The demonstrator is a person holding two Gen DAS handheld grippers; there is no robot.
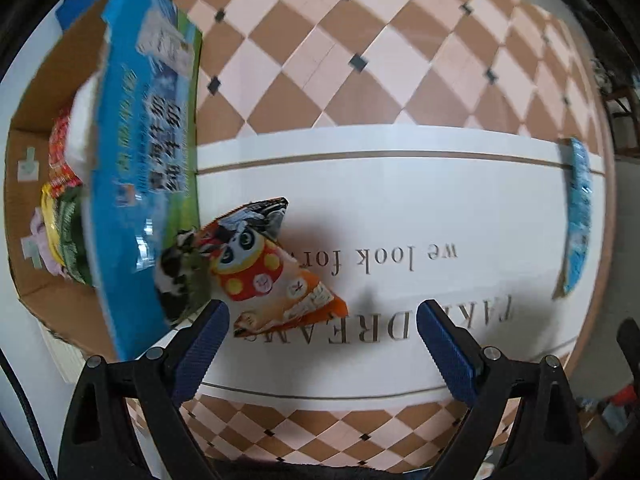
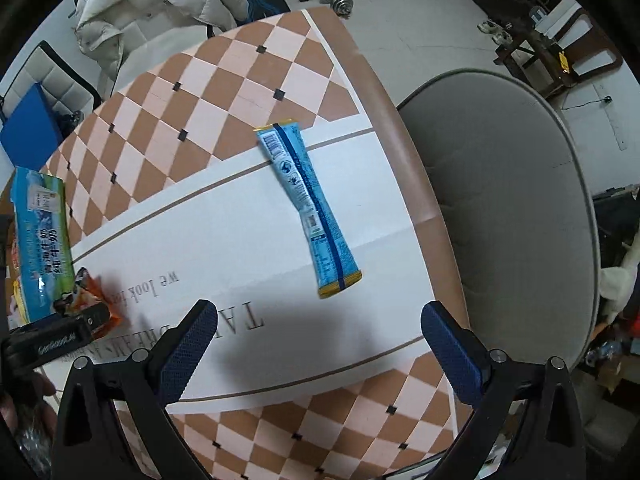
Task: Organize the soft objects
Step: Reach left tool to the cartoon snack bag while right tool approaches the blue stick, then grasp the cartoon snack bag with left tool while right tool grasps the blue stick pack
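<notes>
An orange panda snack bag [image 1: 268, 272] lies on the white table mat, leaning against the blue-green side of a cardboard box [image 1: 140, 168]. My left gripper [image 1: 322, 336] is open just short of the bag, its left finger beside the box wall. Inside the box lie several soft packets [image 1: 60, 208]. A long blue packet [image 2: 310, 208] lies flat on the mat near the table's right edge; it also shows as the blue packet [image 1: 578, 216] at the far right of the left wrist view. My right gripper [image 2: 318, 344] hangs open, a little short of it. The snack bag [image 2: 94, 304] and box [image 2: 40, 240] sit far left.
The table [image 2: 400, 152] carries a brown-and-pink checkered cloth with a printed white band. A grey padded chair [image 2: 508, 208] stands close against the right edge. A white jacket [image 2: 160, 4] drapes a chair beyond the far side. Dumbbells [image 2: 338, 0] lie on the floor.
</notes>
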